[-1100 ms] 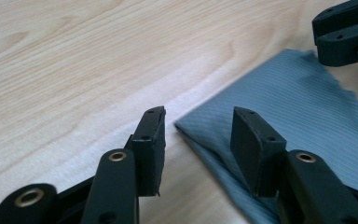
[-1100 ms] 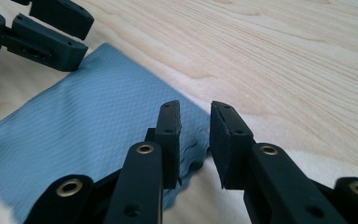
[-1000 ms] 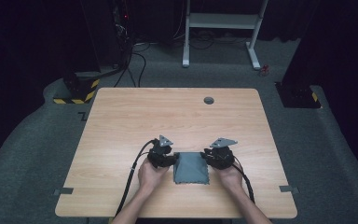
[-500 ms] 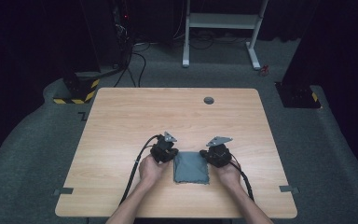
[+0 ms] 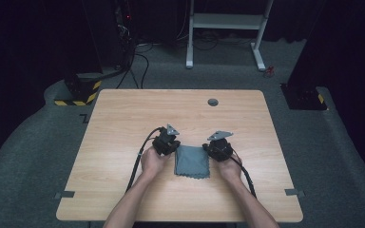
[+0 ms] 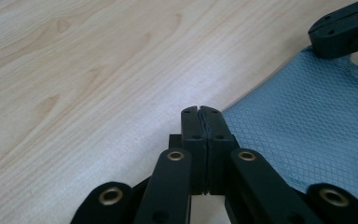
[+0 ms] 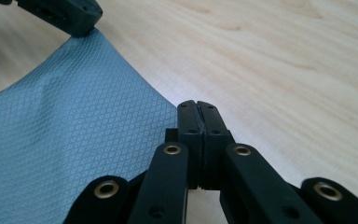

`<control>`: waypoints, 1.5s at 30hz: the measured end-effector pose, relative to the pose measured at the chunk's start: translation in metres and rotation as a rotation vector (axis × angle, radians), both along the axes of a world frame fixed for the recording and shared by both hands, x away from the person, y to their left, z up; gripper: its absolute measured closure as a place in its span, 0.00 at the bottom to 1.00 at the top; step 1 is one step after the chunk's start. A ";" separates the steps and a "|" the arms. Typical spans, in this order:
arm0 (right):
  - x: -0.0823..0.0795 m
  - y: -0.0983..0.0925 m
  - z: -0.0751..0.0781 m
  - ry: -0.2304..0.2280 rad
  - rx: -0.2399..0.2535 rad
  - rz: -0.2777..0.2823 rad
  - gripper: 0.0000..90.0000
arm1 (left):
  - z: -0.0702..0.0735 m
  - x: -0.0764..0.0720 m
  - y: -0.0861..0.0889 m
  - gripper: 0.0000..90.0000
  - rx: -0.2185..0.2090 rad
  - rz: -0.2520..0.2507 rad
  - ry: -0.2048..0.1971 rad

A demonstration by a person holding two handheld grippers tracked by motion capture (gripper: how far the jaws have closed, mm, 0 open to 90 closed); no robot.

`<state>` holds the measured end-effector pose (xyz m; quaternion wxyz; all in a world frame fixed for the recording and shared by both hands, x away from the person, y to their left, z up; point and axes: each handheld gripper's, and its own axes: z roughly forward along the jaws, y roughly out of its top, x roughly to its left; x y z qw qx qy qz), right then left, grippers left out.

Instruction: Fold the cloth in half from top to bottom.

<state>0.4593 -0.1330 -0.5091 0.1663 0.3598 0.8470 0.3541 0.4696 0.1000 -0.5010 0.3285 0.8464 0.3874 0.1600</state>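
We have just closed both sets of jaws: left gripper (image 5: 167,142) and right gripper (image 5: 220,148) each pinch a far corner of the grey-blue cloth (image 5: 192,161) between them, ready to lift for folding.

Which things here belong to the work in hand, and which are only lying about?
Belong to the work:
- grey cloth, flat on the table
- left tool, jaws shut at the cloth's far left corner
- right tool, jaws shut at its far right corner

Only lying about:
- small dark round disc near the table's far edge
- white frame on the floor beyond
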 end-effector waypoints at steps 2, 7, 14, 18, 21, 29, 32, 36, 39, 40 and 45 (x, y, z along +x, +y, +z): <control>0.008 0.003 -0.003 0.026 -0.008 0.002 0.98 | -0.005 0.002 -0.001 0.95 -0.004 0.026 0.039; 0.004 0.000 -0.005 0.051 0.036 -0.015 0.88 | 0.001 -0.016 0.001 0.73 -0.050 0.006 0.010; -0.029 0.002 -0.004 0.006 0.069 0.037 0.89 | 0.001 -0.038 -0.005 0.67 0.007 -0.023 -0.002; -0.041 -0.002 -0.011 0.010 0.051 0.053 0.89 | -0.007 -0.042 0.001 0.67 0.054 0.000 -0.010; -0.044 -0.009 -0.013 0.016 0.071 0.038 0.88 | -0.007 -0.045 0.010 0.67 0.087 0.045 -0.017; -0.060 -0.006 -0.003 -0.001 0.105 0.085 0.87 | 0.000 -0.071 0.006 0.59 -0.078 -0.042 -0.007; -0.072 -0.005 -0.005 -0.009 0.073 0.098 0.87 | -0.009 -0.078 0.000 0.59 -0.040 -0.069 0.010; -0.075 -0.010 -0.010 0.009 0.059 0.094 0.86 | -0.014 -0.082 0.007 0.58 -0.059 -0.055 0.018; -0.077 -0.017 -0.013 0.017 0.057 0.084 0.83 | -0.015 -0.086 0.013 0.58 -0.041 -0.058 -0.002; -0.077 -0.019 -0.013 0.015 0.062 0.085 0.82 | -0.015 -0.087 0.015 0.57 -0.043 -0.059 -0.007; -0.082 -0.020 -0.014 0.010 0.064 0.089 0.77 | -0.017 -0.089 0.020 0.57 -0.064 -0.047 -0.009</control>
